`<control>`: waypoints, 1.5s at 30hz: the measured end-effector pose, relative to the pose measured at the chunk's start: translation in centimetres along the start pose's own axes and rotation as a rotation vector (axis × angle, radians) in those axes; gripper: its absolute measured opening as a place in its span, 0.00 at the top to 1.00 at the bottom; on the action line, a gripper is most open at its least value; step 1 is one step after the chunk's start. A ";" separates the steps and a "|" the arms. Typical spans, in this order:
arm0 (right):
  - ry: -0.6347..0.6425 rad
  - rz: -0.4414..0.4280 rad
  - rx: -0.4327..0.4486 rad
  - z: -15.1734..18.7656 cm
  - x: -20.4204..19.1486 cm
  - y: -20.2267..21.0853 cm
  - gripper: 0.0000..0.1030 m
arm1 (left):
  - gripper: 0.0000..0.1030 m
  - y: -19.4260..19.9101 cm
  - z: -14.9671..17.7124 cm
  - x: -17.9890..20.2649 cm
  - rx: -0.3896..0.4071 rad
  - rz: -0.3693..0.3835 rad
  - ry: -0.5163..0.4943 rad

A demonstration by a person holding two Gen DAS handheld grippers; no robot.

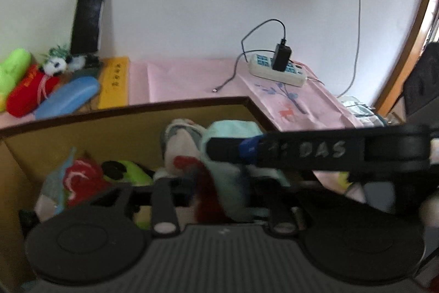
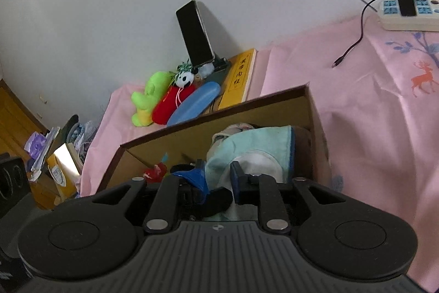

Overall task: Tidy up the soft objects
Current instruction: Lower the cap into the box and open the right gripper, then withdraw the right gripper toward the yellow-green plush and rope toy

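Here the right gripper (image 2: 218, 177) is clenched on a mint cloth (image 2: 255, 140) inside the cardboard box (image 2: 175, 140). Whether the left gripper (image 1: 219, 183) grips anything, I cannot tell. Loose folds may snag the box rim and spill out.

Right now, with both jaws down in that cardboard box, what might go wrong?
The right gripper and left gripper crowd the same mint cloth, so they could knock or tug against each other. Pulling it up might drag the red plush over the cardboard box wall.
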State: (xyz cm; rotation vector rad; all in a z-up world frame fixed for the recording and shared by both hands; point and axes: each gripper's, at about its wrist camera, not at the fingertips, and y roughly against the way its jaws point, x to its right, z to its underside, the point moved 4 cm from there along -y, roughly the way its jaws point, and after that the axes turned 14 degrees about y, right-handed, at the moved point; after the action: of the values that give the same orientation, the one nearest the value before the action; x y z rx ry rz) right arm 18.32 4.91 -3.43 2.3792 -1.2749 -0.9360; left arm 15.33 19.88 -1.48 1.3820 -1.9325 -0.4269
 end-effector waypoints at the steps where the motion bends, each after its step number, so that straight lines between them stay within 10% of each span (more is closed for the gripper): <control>1: -0.002 0.012 0.011 -0.1 0.1 0.5 0.95 | 0.55 0.4 -0.1 0.1 0.010 -0.001 -0.001; 13: 0.082 0.281 0.126 2.3 -0.1 9.2 0.93 | 0.50 6.0 1.3 3.3 0.066 -0.038 -0.068; 45: 0.234 0.479 0.010 16.7 6.1 21.9 1.00 | 0.41 4.6 15.7 17.9 -0.059 -0.131 -0.253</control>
State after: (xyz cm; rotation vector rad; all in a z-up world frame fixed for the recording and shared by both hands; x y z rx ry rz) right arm -4.21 -11.65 -7.04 1.9730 -1.6424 -0.4929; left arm -2.12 3.07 -3.09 1.4793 -2.0158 -0.7476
